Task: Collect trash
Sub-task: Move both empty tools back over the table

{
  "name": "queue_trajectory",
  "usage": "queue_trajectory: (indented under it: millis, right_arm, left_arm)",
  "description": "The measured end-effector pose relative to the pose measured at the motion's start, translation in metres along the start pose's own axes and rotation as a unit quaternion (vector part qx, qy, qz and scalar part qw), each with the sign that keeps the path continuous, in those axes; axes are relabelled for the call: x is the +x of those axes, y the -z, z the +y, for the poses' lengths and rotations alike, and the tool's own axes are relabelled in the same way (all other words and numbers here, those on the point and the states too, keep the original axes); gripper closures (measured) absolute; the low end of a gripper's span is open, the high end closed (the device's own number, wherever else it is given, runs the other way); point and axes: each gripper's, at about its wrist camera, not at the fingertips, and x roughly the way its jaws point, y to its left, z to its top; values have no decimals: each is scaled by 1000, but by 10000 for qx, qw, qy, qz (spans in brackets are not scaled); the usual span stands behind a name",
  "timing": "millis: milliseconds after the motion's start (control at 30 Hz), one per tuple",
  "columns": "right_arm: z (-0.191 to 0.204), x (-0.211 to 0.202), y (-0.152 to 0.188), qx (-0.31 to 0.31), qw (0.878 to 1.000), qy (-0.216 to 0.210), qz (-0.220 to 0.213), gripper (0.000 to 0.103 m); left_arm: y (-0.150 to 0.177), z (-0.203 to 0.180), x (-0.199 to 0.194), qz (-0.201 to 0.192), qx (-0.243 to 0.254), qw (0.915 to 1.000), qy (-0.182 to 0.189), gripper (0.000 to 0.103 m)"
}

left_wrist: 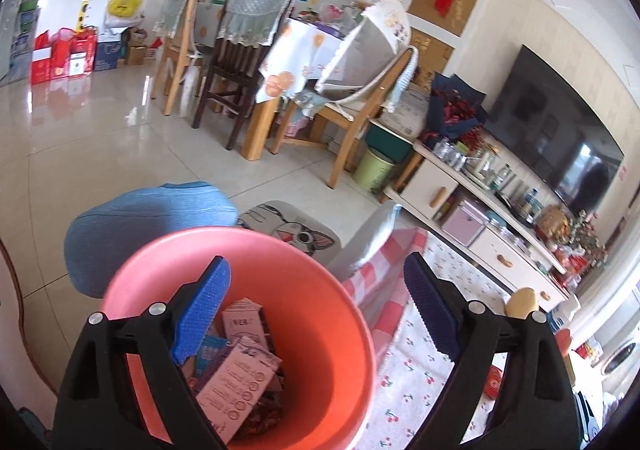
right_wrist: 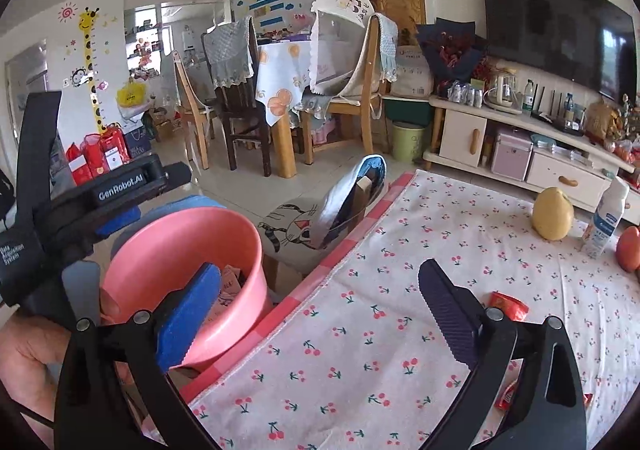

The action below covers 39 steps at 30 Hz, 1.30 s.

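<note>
A pink bin (left_wrist: 320,330) is sitting just off the near left edge of a table covered in a white cherry-print cloth (right_wrist: 400,290).

The left wrist view is looking down into the bin, where pink cartons and printed paper packaging (left_wrist: 240,382) are lying in a heap. The left gripper (left_wrist: 316,314) is hovering over the bin's opening with its blue-padded jaws spread wide and nothing between them.

The right wrist view is showing what the first cannot: the tabletop. The right gripper (right_wrist: 320,314) is reaching across the table's left edge, jaws spread wide and empty, one finger over the bin and the other over the cloth. A red wrapper (right_wrist: 510,306) is lying on the cloth just beyond the right finger, and another red wrapper (right_wrist: 508,396) is peeking out nearer, beside that finger. Farther right a yellow fruit (right_wrist: 552,216), a white bottle (right_wrist: 606,222) and an orange fruit (right_wrist: 628,248) are standing together. A hand (right_wrist: 28,354) is gripping the left gripper's handle at the left.

Beyond the table, a cat-print stool (right_wrist: 296,228), wooden chairs (right_wrist: 352,82) around a clothed dining table, a green bin (right_wrist: 408,140), a low white cabinet (right_wrist: 464,130) and a dark television (right_wrist: 560,22) are filling the tiled room.
</note>
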Motion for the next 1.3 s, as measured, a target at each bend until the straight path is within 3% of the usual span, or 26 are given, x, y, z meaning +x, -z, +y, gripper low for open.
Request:
queue_trajectory:
  millis: [200,367,600,867,1067,1300]
  right_arm:
    - [-5,-18,16,-366,9980,517,27,5]
    - [-22,-39,29,-368,9961,803,73,5]
    - [-53,-81,52,-144,9916,1282,73,5]
    - [-85,-120,70,148,9871,1591,134,5]
    - [-87,-141,79,206,9865,1615,202,5]
    - [-82,-156,70,437,9904,1304,153,5]
  left_arm:
    - [5,-30,3,227,626,9972,-336,11]
    - [11,-42,6,462,828,9951,-285,11]
    - [27,-60,-5,358,1176,9924,-66,11]
    - [46,-91,-18,280,1775,9837,81,11]
    - [55,-101,-20,495,1564,9861,264,11]
    - [69,-115,-21,602,1880,9801,225,11]
